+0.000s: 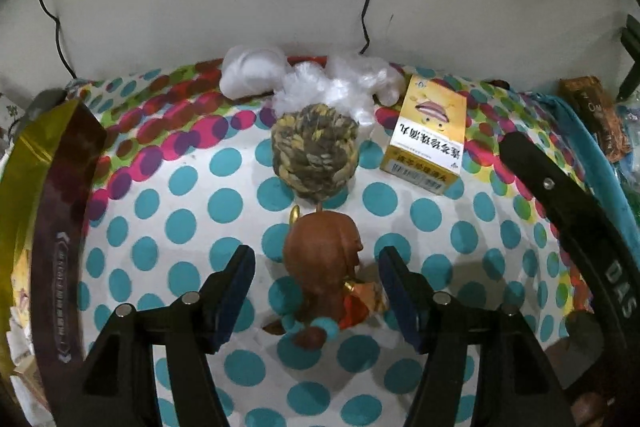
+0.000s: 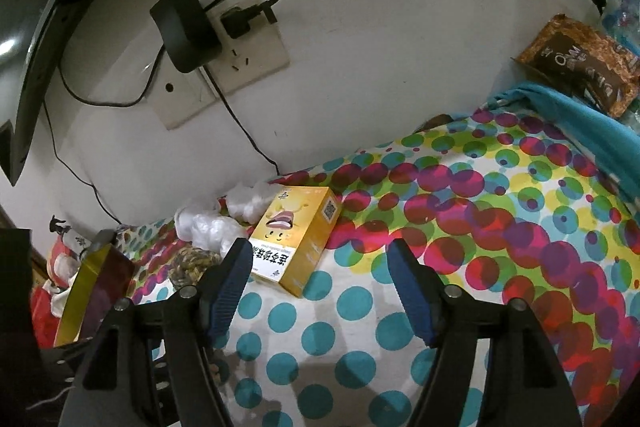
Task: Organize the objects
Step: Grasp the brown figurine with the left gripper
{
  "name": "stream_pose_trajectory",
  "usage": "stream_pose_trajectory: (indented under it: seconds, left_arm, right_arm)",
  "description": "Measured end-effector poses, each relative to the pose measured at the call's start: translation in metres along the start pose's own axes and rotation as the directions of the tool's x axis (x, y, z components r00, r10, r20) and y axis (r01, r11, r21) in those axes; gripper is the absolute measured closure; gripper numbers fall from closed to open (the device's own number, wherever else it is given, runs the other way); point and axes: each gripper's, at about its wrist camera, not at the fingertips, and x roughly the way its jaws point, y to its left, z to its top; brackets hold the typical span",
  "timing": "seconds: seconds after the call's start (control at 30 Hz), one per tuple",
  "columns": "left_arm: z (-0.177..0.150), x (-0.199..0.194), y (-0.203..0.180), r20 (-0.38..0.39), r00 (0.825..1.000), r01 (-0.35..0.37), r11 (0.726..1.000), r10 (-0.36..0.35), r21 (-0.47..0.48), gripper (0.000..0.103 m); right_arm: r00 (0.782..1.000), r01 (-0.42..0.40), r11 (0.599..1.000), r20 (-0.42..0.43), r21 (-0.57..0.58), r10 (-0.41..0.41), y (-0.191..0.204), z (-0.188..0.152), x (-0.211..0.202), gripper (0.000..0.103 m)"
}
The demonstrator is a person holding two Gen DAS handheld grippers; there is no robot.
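Note:
A brown clay figurine [image 1: 324, 259] with teal beads and a gold-red ornament lies on the polka-dot cloth [image 1: 192, 195]. My left gripper [image 1: 316, 259] is open, its two fingers standing on either side of the figurine without touching it. Behind it sits a woven rope ball [image 1: 314, 153], also partly seen in the right wrist view [image 2: 188, 265]. A yellow medicine box [image 1: 428, 135] lies to the right; it also shows in the right wrist view [image 2: 296, 235]. My right gripper [image 2: 318, 259] is open and empty, just right of the box and above the cloth [image 2: 480, 227].
Crumpled white plastic [image 1: 320, 83] lies against the wall. A gold and maroon bag [image 1: 44, 195] stands at the left. A brown snack packet [image 2: 580, 63] and a teal cloth [image 2: 592, 131] are at the right. Wall sockets with a plugged adapter [image 2: 188, 31] and cables hang above.

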Motion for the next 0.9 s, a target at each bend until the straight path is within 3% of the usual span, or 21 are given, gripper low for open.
stream_pose_trajectory:
  seconds: [0.2, 0.27, 0.9]
  left_arm:
    - [-0.001, 0.004, 0.001, 0.044, 0.999, -0.005, 1.000, 0.006, -0.011, 0.038]
    - [-0.002, 0.004, 0.000, 0.057, 0.998, 0.006, 1.000, -0.006, 0.001, 0.061]
    - [-0.015, -0.006, 0.000, 0.108, 0.994, -0.007, 0.999, 0.002, 0.045, 0.062]
  right_arm:
    - [1.000, 0.014, 0.999, 0.008, -0.035, -0.013, 0.006, -0.004, 0.001, 0.035]
    - [1.000, 0.014, 0.999, 0.006, -0.036, -0.014, 0.006, -0.004, 0.002, 0.035]
    - [0.999, 0.014, 0.999, -0.045, -0.042, -0.016, 0.013, -0.013, 0.018, 0.035]
